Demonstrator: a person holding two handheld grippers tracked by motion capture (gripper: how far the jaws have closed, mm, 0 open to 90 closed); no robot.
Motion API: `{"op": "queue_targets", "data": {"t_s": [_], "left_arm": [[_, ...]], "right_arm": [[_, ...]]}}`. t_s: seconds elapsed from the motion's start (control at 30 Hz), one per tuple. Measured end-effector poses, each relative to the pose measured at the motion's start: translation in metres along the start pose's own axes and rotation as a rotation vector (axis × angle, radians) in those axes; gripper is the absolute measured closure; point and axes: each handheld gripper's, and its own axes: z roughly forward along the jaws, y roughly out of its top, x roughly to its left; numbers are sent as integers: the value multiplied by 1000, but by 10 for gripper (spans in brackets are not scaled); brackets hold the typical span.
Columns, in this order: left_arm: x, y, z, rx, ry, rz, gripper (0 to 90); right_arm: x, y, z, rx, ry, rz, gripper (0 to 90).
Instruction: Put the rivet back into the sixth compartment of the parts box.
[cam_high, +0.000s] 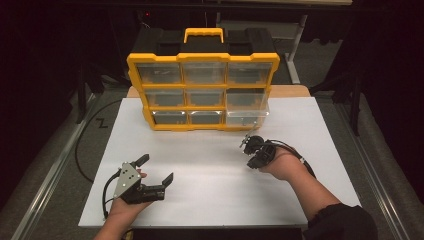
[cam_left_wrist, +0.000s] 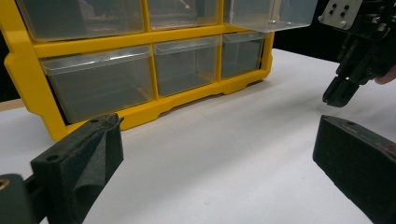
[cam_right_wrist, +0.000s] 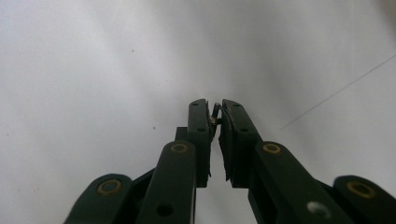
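A yellow organizer with clear drawers stands upright at the far side of the white board. Its right-hand middle drawer is pulled out; I also see this drawer jutting forward in the left gripper view. My right gripper points down at the board in front of that drawer. It is shut on a small metal piece, pinched at the tips of the right gripper. My left gripper rests low at the near left, open and holding nothing. The left gripper faces the organizer.
The board lies on a table flanked by metal rails and dark floor. A cable loops off the left edge. The right gripper hangs at the upper right of the left gripper view, above the white surface.
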Motion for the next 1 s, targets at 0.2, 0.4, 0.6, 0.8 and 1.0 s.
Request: {"op": "queue_targets", "data": {"t_s": [0.2,0.4,0.6,0.8,1.0], "left_arm": [[0,0,0,0,0,0,23],[0,0,0,-1,1,-1,23],[0,0,0,-1,1,0,23],[0,0,0,-2,0,0,23],[0,0,0,-2,-1,1,23]], "right_arm": [[0,-3,-8,3,-5,-1,849],[0,-6,-13,8,-11,0,849],[1,-8,-20,4,-18,-6,848],[1,-10,-26,8,-21,-4,848],[1,-12,-32,10,-27,-8,848]]}}
